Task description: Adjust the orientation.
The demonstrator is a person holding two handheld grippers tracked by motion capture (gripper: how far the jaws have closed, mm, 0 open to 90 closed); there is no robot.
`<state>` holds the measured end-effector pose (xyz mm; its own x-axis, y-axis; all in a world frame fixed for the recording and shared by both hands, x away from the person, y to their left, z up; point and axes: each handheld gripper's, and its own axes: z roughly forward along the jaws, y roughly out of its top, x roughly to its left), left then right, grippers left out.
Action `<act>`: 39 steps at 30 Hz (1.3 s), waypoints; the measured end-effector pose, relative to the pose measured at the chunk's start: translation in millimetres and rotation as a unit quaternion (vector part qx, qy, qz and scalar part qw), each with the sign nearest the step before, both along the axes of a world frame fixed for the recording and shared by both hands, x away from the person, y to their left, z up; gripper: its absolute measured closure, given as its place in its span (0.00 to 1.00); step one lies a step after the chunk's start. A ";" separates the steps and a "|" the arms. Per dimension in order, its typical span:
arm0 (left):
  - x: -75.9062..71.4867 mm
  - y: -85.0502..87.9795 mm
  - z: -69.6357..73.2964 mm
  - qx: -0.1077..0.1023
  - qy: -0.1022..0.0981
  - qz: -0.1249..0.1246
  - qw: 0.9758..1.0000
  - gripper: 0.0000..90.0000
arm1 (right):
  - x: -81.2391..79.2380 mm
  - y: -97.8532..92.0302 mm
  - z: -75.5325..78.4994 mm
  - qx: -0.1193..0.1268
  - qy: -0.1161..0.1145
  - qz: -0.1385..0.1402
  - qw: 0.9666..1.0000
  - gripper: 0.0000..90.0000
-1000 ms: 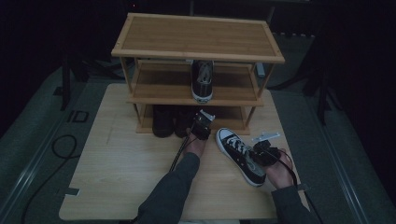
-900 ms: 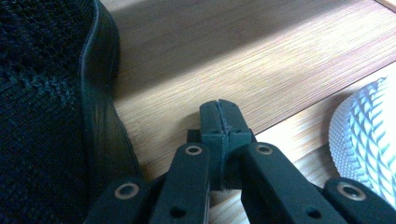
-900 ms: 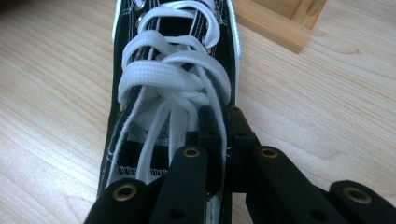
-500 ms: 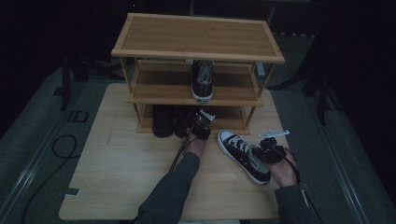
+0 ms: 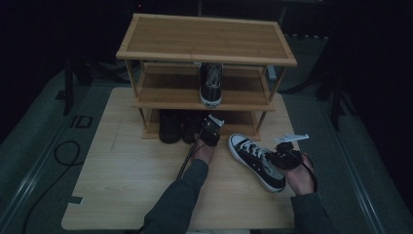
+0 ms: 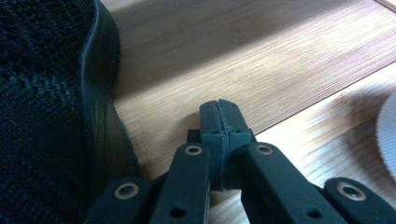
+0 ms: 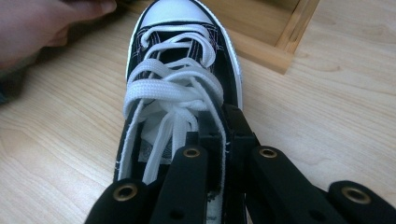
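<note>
A black high-top sneaker (image 5: 254, 155) with white laces and a white toe cap lies on the table in front of the wooden shoe rack (image 5: 206, 37). My right gripper (image 5: 275, 158) is shut on it. In the right gripper view the right gripper (image 7: 224, 127) pinches the sneaker (image 7: 177, 70) by the side wall of its collar. My left gripper (image 5: 212, 125) rests at the front of the rack's bottom shelf. In its own view the left gripper (image 6: 220, 111) is shut with nothing between the jaws, beside a black mesh shoe (image 6: 46, 116).
A matching black sneaker (image 5: 211, 83) stands on the middle shelf, toe toward me. Two dark shoes (image 5: 170, 126) sit on the bottom shelf. The rack's lower frame (image 7: 280, 42) lies just beyond the held sneaker's toe. A hand (image 7: 46, 23) rests left of that toe.
My right gripper and the sneaker in it have shifted slightly to the right. The left gripper has stayed at the bottom shelf.
</note>
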<state>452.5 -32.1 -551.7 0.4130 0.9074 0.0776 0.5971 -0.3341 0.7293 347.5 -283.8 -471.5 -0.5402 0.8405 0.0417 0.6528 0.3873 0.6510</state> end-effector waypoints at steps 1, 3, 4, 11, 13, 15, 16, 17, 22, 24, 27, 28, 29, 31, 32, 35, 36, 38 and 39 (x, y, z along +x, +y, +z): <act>0.0 0.0 0.0 0.000 0.000 0.000 1.000 1.00 | -0.1 -0.5 1.4 0.001 -0.001 0.000 1.000 0.98; 0.0 0.0 0.0 0.000 0.000 0.000 1.000 1.00 | -0.1 -1.3 4.0 0.001 -0.004 0.002 1.000 0.98; 0.0 0.0 0.0 0.000 0.000 0.000 1.000 1.00 | -0.2 -1.6 5.2 0.000 -0.005 0.002 1.000 0.98; 0.0 0.1 0.0 0.000 0.000 0.000 1.000 1.00 | 0.1 -3.3 13.7 0.003 -0.007 0.011 1.000 0.98; 0.0 0.0 0.1 0.001 0.000 0.000 1.000 1.00 | 0.2 -4.2 16.5 0.006 -0.008 0.013 1.000 0.98; 0.0 0.0 0.1 0.001 0.000 0.000 1.000 1.00 | 0.3 -4.9 19.4 0.007 -0.010 0.014 1.000 0.98; 0.0 -0.1 0.0 0.001 0.000 0.000 1.000 1.00 | 0.4 -5.3 20.9 0.007 -0.010 0.014 1.000 0.98; 0.0 -0.1 0.1 0.001 0.000 0.000 1.000 1.00 | 0.7 -5.8 22.8 0.006 -0.011 0.016 1.000 0.98; 0.1 0.0 0.1 0.001 0.000 0.000 1.000 1.00 | 2.1 -6.4 30.7 0.001 -0.015 0.023 1.000 0.98; 0.1 0.0 0.1 0.001 0.000 0.000 1.000 1.00 | 2.0 -6.0 34.1 0.002 -0.017 0.025 1.000 0.98; 0.0 -0.1 0.1 0.001 0.000 0.000 1.000 1.00 | 2.6 -5.7 39.1 0.004 -0.019 0.030 0.999 0.98; 0.1 -0.1 0.1 0.002 0.000 0.000 1.000 1.00 | 2.8 -5.4 40.6 0.005 -0.019 0.031 0.999 0.98; 0.1 -0.1 0.1 0.001 0.000 0.000 1.000 1.00 | 3.2 -5.1 42.2 0.005 -0.020 0.033 0.999 0.98; 0.1 0.0 0.1 0.001 0.000 -0.001 1.000 1.00 | 3.8 -4.3 45.0 0.003 -0.022 0.035 0.999 0.98; 0.1 -0.1 0.2 0.001 0.001 0.000 1.000 1.00 | 4.0 -4.0 46.6 0.001 -0.024 0.036 0.999 0.98; 0.1 -0.1 0.1 0.001 0.000 0.000 1.000 1.00 | 4.4 -4.3 51.0 0.000 -0.027 0.038 0.999 0.98; 0.0 -0.2 0.1 0.001 0.000 0.000 1.000 1.00 | 4.5 -4.6 52.5 0.001 -0.028 0.038 0.999 0.98; 0.0 -0.2 0.0 0.001 0.000 0.000 1.000 1.00 | 4.4 -5.5 55.3 0.002 -0.028 0.038 0.999 0.98; 0.0 -0.2 0.1 0.001 0.000 0.000 1.000 1.00 | 4.2 -5.8 56.6 0.002 -0.028 0.039 0.999 0.98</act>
<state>452.5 -32.3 -551.6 0.4128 0.9073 0.0794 0.5971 -0.3354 0.7286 351.8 -289.5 -414.9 -0.6061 0.7953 0.0132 0.5829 0.4328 0.6877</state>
